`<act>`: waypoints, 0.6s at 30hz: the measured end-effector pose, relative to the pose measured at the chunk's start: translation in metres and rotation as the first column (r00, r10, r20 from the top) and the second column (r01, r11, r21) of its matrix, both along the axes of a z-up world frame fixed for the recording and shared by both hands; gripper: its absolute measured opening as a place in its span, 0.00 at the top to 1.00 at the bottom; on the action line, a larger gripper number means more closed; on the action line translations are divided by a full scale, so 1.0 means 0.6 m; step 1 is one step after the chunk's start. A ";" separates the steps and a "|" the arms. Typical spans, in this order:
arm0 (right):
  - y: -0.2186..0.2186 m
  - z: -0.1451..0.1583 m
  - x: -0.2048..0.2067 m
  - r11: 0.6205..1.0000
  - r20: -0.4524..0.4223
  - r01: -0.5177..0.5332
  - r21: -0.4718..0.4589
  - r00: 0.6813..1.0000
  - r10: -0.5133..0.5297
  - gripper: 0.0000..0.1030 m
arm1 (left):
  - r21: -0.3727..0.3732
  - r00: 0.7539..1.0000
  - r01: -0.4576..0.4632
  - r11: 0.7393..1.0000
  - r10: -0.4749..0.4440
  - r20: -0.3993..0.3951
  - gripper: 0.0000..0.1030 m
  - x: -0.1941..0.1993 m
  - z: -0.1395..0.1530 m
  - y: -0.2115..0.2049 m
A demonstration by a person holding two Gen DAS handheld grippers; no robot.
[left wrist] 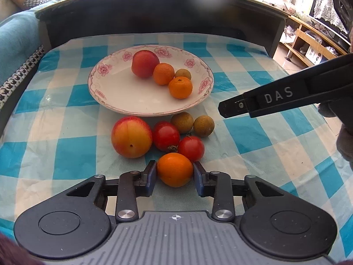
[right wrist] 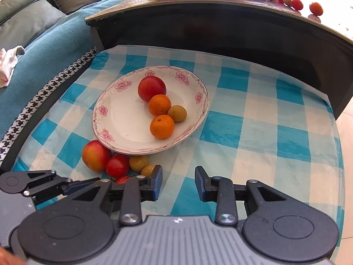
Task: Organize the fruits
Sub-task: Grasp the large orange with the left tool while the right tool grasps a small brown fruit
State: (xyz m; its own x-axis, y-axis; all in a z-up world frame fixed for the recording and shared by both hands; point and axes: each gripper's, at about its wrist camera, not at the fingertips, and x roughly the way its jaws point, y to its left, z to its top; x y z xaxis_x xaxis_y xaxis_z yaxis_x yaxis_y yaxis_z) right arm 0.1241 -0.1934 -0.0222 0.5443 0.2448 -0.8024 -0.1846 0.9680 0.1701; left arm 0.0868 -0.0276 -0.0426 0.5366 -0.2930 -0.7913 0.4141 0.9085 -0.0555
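Left tool (left wrist: pixel 175 172) clenched on a small orange (left wrist: pixel 175 169), blue pads touching both its sides, fruit resting on the checked tablecloth (left wrist: pixel 66 154). Right tool (right wrist: pixel 178 182) has nothing between its pads, gap narrow, over bare cloth. Just beyond the orange: two cherry tomatoes (left wrist: pixel 166 135), a peach (left wrist: pixel 131 136), two longans (left wrist: pixel 182 122). Farther: floral plate (left wrist: pixel 114 92) holding a peach, two oranges and one longan, bunched right of centre.
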 end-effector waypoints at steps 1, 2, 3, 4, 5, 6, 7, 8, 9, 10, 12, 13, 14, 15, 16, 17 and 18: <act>0.001 -0.001 0.002 1.000 -0.002 0.000 0.003 1.000 0.000 0.57 | -0.004 1.000 0.000 1.000 0.000 -0.004 0.59 -0.001 0.001 0.001; 0.003 -0.002 0.003 1.000 -0.004 -0.004 0.005 1.000 0.004 0.57 | -0.006 1.000 0.001 1.000 -0.001 -0.005 0.58 -0.002 0.002 0.002; 0.006 -0.003 0.005 1.000 -0.007 -0.010 0.008 1.000 0.010 0.57 | -0.008 1.000 0.002 1.000 -0.002 -0.005 0.58 -0.003 0.003 0.003; 0.009 -0.005 0.007 1.000 -0.011 -0.016 0.014 1.000 0.016 0.57 | -0.012 1.000 0.003 1.000 -0.003 -0.006 0.58 -0.004 0.004 0.004; 0.011 -0.007 0.008 1.000 -0.015 -0.021 0.017 1.000 0.021 0.57 | -0.017 1.000 0.003 1.000 -0.003 -0.009 0.59 -0.005 0.005 0.006; 0.014 -0.010 0.010 0.999 -0.022 -0.027 0.021 0.999 0.027 0.57 | -0.021 1.000 0.003 1.000 -0.004 -0.011 0.59 -0.006 0.006 0.006; 0.017 -0.014 0.012 0.999 -0.030 -0.034 0.025 0.999 0.034 0.57 | -0.025 1.000 0.005 1.000 -0.005 -0.012 0.59 -0.006 0.007 0.007; 0.020 -0.018 0.014 0.999 -0.037 -0.039 0.024 0.999 0.040 0.56 | -0.026 1.000 0.007 1.000 -0.007 -0.014 0.58 -0.006 0.007 0.007; 0.022 -0.020 0.015 0.999 -0.032 -0.043 0.034 0.999 0.044 0.54 | -0.027 1.000 0.008 1.000 -0.009 -0.015 0.58 -0.006 0.007 0.007; 0.023 -0.021 0.016 0.998 -0.035 -0.047 0.037 0.998 0.048 0.53 | -0.028 1.000 0.009 1.000 -0.009 -0.018 0.58 -0.006 0.006 0.007; 0.025 -0.023 0.020 0.997 -0.040 -0.056 0.045 0.998 0.057 0.52 | -0.027 0.999 0.013 1.000 -0.014 -0.030 0.58 -0.006 0.003 0.007; 0.026 -0.025 0.022 0.997 -0.043 -0.058 0.049 0.997 0.060 0.52 | -0.027 0.999 0.014 1.000 -0.014 -0.033 0.58 -0.005 0.001 0.006; 0.027 -0.028 0.023 0.997 -0.049 -0.058 0.052 0.997 0.061 0.52 | -0.027 0.999 0.015 1.000 -0.016 -0.034 0.58 -0.005 0.000 0.005; 0.028 -0.032 0.024 0.997 -0.053 -0.062 0.054 0.997 0.065 0.52 | -0.026 0.999 0.016 1.000 -0.017 -0.033 0.58 -0.005 0.000 0.004; 0.030 -0.036 0.025 0.997 -0.055 -0.068 0.048 0.996 0.070 0.52 | -0.025 0.999 0.017 1.000 -0.018 -0.032 0.58 -0.004 -0.001 0.004; 0.033 -0.039 0.025 0.996 -0.057 -0.075 0.038 0.995 0.077 0.52 | -0.025 0.999 0.017 1.000 -0.018 -0.033 0.58 -0.003 -0.001 0.003; 0.035 -0.043 0.025 0.996 -0.062 -0.080 0.032 0.995 0.082 0.52 | -0.027 0.999 0.018 0.999 -0.018 -0.033 0.58 -0.003 -0.001 0.003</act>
